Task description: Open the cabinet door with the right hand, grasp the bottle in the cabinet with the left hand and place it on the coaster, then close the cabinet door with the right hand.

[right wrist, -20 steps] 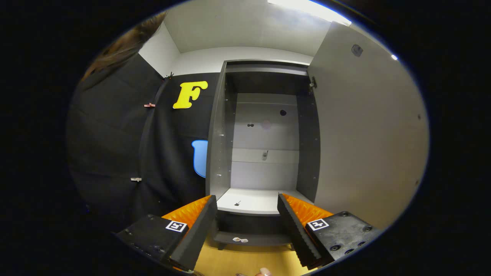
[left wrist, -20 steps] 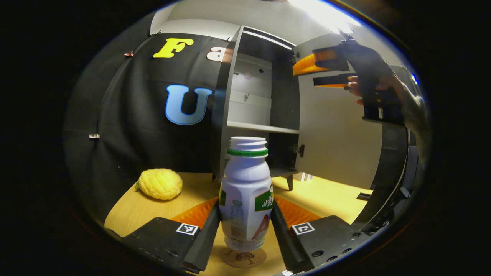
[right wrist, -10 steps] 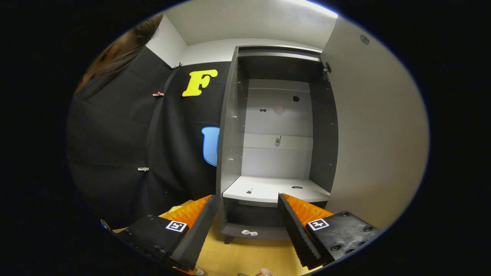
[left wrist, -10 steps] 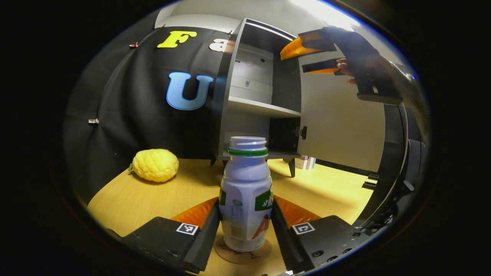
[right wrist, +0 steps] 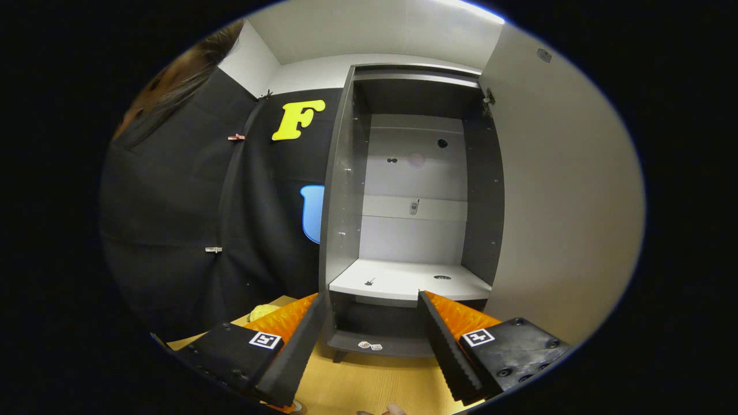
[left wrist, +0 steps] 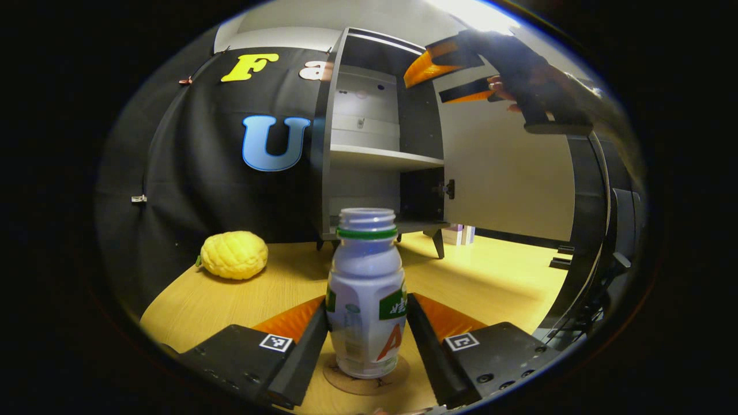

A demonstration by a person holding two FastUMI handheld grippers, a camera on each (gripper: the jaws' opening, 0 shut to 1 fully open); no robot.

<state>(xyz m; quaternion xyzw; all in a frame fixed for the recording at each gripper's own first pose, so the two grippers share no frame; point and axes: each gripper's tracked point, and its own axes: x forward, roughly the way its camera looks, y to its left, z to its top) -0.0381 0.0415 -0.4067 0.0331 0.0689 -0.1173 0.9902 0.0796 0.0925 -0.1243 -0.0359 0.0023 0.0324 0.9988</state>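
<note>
Bottle (left wrist: 366, 300) sits upright on the round coaster (left wrist: 365, 380) near the front edge of the desk (left wrist: 484, 291), right between the fingers of the left gripper (left wrist: 366, 351). Both fingers look like they're pressed against its sides, so it reads as clamped. It's white with a green ring under the open neck and no cap on.

Further back on the desk, toward the left edge, there's a bumpy yellow fruit (left wrist: 233, 263), well apart from the bottle. Behind that, at the back edge, stands the cabinet (left wrist: 360, 138) on its little legs, with the cabinet door (left wrist: 507, 173) swung wide open to the right. The shelf (left wrist: 383, 158) inside looks bare from here.

Up high in the left gripper view you can see the right gripper (left wrist: 441, 78) with a hand (left wrist: 507, 92) on it, floating in front of the top of the open door, fingers spread with nothing between them.

The right gripper view looks straight into the cabinet (right wrist: 412, 190): its own fingers (right wrist: 297, 340) are apart, gripping nothing, the shelf (right wrist: 403, 279) is beyond them, and the door (right wrist: 565, 190) is off to the right.
</note>
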